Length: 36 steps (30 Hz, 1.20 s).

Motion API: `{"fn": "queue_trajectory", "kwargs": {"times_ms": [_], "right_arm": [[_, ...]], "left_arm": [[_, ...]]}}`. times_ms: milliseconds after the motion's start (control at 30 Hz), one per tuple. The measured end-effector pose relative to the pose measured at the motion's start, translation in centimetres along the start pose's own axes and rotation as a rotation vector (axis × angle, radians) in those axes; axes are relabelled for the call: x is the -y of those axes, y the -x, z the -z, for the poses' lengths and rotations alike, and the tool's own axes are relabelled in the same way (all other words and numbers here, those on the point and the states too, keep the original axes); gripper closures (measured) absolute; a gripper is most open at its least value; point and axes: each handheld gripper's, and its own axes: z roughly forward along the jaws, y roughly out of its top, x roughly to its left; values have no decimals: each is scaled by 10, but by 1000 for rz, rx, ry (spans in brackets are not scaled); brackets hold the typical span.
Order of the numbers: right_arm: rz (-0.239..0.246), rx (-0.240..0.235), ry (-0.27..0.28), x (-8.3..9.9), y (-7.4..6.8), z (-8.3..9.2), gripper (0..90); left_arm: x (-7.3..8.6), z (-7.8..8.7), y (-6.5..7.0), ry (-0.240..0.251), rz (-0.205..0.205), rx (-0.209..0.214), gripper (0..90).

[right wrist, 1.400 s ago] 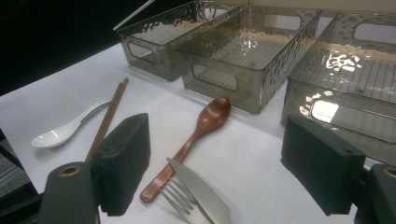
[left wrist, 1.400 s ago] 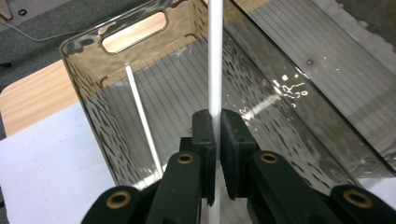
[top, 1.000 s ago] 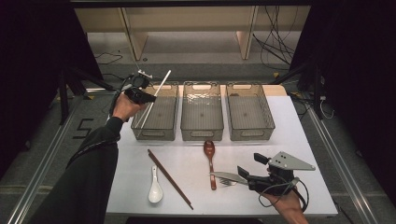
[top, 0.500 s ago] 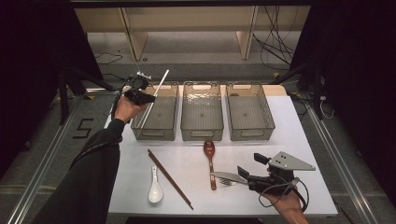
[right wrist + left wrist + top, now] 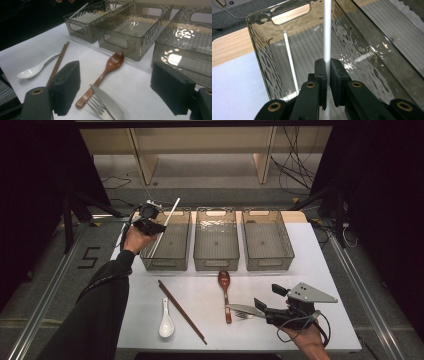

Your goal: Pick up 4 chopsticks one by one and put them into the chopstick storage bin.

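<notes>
A black sleeve (image 5: 95,315) covers the left arm; each black claw has brass-coloured rivets, the right claw (image 5: 260,307) a grey three-cornered plate (image 5: 311,294).

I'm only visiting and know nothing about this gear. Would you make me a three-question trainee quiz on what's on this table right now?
1. True or false: the left gripper is shut on a white chopstick.
2. Which bin is that chopstick held over? A. left bin B. middle bin C. right bin
3. Fill in: the knife lies across a fork and the handle of the ____ spoon.

Key
1. True: the jaws pinch it, and a second white chopstick already lies in the bin.
2. A
3. wooden; the right gripper stands open around this cutlery.
</notes>
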Motion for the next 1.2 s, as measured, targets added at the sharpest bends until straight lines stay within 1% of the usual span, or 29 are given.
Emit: {"fn": "queue_trajectory", "kwargs": {"times_ms": [67, 167, 233, 300, 333, 400, 467, 600, 667, 767, 800, 933, 1100, 1167, 1200], "right_arm": [[-3, 1, 0, 0, 0, 0, 247], [-2, 1, 1, 0, 0, 0, 248], [1, 1, -1, 0, 0, 0, 248], [-1, 1, 0, 0, 0, 0, 247], [0, 1, -1, 0, 0, 0, 248], [-2, 1, 3, 0, 0, 0, 248], [-2, 2, 1, 0, 0, 1, 248], [-3, 3, 0, 0, 0, 1, 248], [-2, 4, -1, 0, 0, 1, 248], [-2, 5, 1, 0, 0, 1, 248], [-2, 6, 0, 0, 0, 1, 248], [-2, 7, 1, 0, 0, 1, 247], [-3, 8, -1, 0, 0, 0, 248], [-1, 8, -2, 0, 0, 0, 248], [-1, 7, -3, 0, 0, 0, 247]], "left_arm": [[0, 0, 0, 5, 9, 2, 826], [0, 0, 0, 9, 8, -4, 818], [0, 1, 1, 5, 10, 0, 777], [0, 2, 2, 2, 10, -13, 743], [-1, 4, 2, -1, 9, -12, 715], [-1, 8, 2, 1, 2, 0, 708], [0, 13, 4, 1, -10, 21, 675], [3, 27, 9, 27, -5, 65, 610], [6, 34, 12, 12, -29, 83, 569], [10, 45, 18, 8, -40, 122, 496], [13, 49, 20, 10, -49, 132, 476], [25, 62, 33, 0, -119, 180, 400], [43, 77, 53, 10, -210, 252, 348], [51, 82, 61, 11, -240, 278, 334], [56, 85, 65, 20, -255, 286, 327]]}}
